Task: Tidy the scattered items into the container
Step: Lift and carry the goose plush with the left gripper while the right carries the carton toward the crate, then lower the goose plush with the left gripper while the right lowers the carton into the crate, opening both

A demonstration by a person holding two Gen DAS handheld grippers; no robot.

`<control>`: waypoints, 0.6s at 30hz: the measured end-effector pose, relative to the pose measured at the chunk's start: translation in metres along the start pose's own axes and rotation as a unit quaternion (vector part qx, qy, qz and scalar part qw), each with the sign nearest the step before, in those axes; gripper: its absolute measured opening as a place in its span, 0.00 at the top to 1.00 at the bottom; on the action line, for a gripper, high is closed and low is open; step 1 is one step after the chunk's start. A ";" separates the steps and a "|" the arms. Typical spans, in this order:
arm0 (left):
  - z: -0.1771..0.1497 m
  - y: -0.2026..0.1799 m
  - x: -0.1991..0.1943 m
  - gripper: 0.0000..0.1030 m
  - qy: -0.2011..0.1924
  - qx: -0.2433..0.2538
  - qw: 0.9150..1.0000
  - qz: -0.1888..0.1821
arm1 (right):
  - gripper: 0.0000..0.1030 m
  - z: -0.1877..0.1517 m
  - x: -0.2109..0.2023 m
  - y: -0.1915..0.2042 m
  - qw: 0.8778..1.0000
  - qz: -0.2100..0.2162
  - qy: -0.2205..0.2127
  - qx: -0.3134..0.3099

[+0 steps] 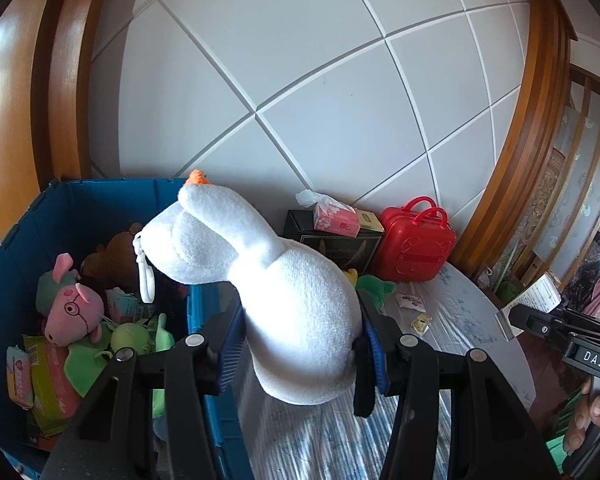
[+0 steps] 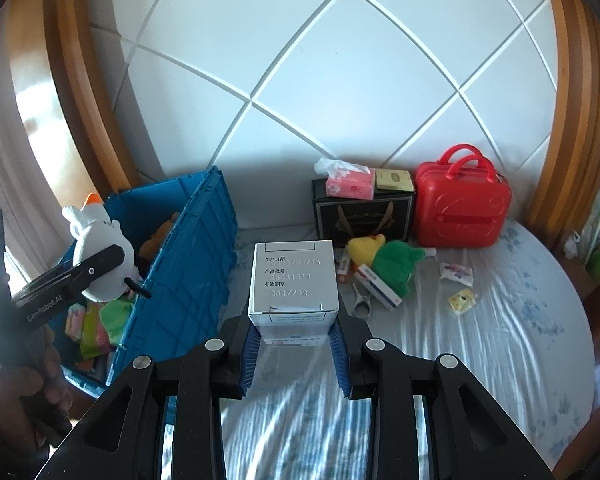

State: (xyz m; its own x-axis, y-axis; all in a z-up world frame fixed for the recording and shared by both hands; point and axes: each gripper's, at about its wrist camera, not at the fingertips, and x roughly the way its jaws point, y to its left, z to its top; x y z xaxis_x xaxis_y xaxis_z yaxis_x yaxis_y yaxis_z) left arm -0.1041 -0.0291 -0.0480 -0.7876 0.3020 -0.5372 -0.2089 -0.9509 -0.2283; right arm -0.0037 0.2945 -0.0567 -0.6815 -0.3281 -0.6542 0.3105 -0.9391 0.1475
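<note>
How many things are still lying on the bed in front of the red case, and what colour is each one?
Loose on the sheet, as far as the right wrist view shows:
Yellow: 2, a plush toy and a small packet
Green: 1, a plush toy
White: 2, a sachet and a blue-striped box
Silver: 1, scissors
Total: 6

One blue bin [image 2: 188,264], one white goose plush [image 1: 284,292], one red case [image 2: 462,204], one silver box [image 2: 294,280], one tissue pack [image 2: 348,186]
</note>
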 end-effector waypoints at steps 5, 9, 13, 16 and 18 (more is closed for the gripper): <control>0.004 0.025 -0.010 0.51 -0.006 -0.008 1.000 0.010 | 0.70 0.002 0.010 0.020 1.000 0.006 0.005 -0.006; 0.006 0.045 -0.018 0.51 -0.009 -0.013 1.000 0.019 | 0.70 0.004 0.014 0.042 1.000 0.013 0.006 -0.014; 0.004 0.068 -0.025 0.51 -0.010 -0.023 0.999 0.027 | 0.70 0.005 0.018 0.062 1.000 0.020 0.007 -0.022; 0.002 0.085 -0.029 0.51 -0.010 -0.031 0.999 0.034 | 0.70 0.006 0.023 0.079 0.999 0.026 0.009 -0.028; 0.001 0.096 -0.031 0.51 -0.009 -0.036 0.999 0.038 | 0.70 0.006 0.026 0.091 0.999 0.030 0.010 -0.033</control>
State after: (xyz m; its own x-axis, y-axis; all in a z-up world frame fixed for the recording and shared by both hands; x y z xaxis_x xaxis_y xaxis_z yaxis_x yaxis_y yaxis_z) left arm -0.0999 -0.1295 -0.0523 -0.8096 0.2276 -0.5411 -0.1066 -0.9634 -0.2458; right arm 0.0026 0.2002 -0.0562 -0.6472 -0.3805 -0.6606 0.3938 -0.9088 0.1377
